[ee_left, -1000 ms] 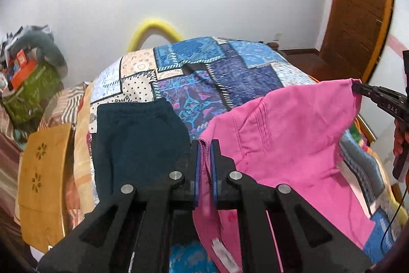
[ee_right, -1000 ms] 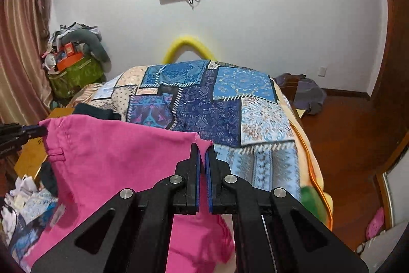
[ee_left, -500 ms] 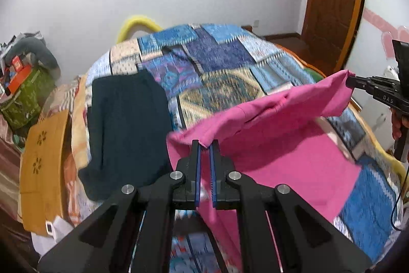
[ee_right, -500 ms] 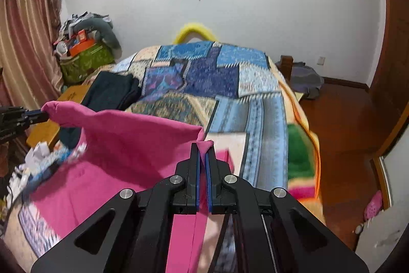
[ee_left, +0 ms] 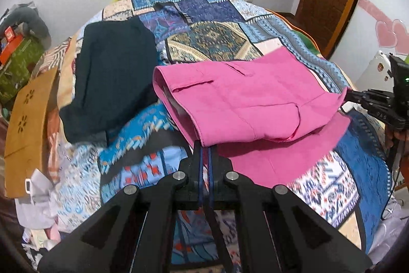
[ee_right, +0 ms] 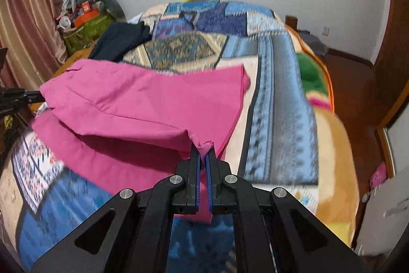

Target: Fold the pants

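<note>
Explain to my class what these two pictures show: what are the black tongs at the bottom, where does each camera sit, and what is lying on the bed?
There is no robot here. A person holds a two-fingered claw in each hand, with a wide-angle camera on each looking along its fingers. One picture comes from the left claw, the other from the right claw.

Both claws are shut on the pink pants, each pinching a corner of the folded-over layer. Each claw also shows at the edge of the other's picture.

The pants lie on a bed under a patchwork blanket. A dark garment lies beside the pants in the left claw's picture. Cluttered bags stand by the wall.
</note>
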Demonstrator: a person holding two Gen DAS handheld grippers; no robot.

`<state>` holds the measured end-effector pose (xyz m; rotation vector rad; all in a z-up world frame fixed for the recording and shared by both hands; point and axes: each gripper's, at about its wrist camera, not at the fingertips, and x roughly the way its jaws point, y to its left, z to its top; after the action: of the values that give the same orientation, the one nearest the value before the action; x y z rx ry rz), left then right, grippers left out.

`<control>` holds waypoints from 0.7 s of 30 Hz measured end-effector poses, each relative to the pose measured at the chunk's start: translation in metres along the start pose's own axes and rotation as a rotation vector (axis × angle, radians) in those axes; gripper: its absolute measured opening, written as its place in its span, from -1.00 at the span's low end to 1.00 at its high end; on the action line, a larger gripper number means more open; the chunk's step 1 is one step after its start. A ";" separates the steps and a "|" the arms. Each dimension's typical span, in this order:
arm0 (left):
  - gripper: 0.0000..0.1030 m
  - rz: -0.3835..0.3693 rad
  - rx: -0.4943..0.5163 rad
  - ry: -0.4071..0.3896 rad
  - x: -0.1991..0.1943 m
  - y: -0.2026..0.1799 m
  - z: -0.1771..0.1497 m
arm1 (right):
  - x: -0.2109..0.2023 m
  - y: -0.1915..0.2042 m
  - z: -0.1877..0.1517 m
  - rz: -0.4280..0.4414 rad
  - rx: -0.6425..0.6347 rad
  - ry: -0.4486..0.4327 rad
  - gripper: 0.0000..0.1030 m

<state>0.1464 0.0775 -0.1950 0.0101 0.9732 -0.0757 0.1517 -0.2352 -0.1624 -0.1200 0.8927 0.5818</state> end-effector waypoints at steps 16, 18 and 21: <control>-0.39 0.091 0.020 -0.086 -0.050 -0.003 0.002 | -0.047 0.032 -0.012 -0.032 -0.108 -0.061 -0.05; -0.09 0.095 0.034 -0.100 -0.052 -0.008 0.006 | -0.045 0.041 -0.009 -0.016 -0.136 -0.058 -0.01; 0.09 0.075 0.056 -0.100 -0.050 -0.017 0.009 | -0.032 0.057 -0.009 0.010 -0.197 -0.024 -0.01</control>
<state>0.1250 0.0634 -0.1482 0.0938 0.8697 -0.0339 0.1001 -0.2041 -0.1362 -0.2863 0.8121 0.6789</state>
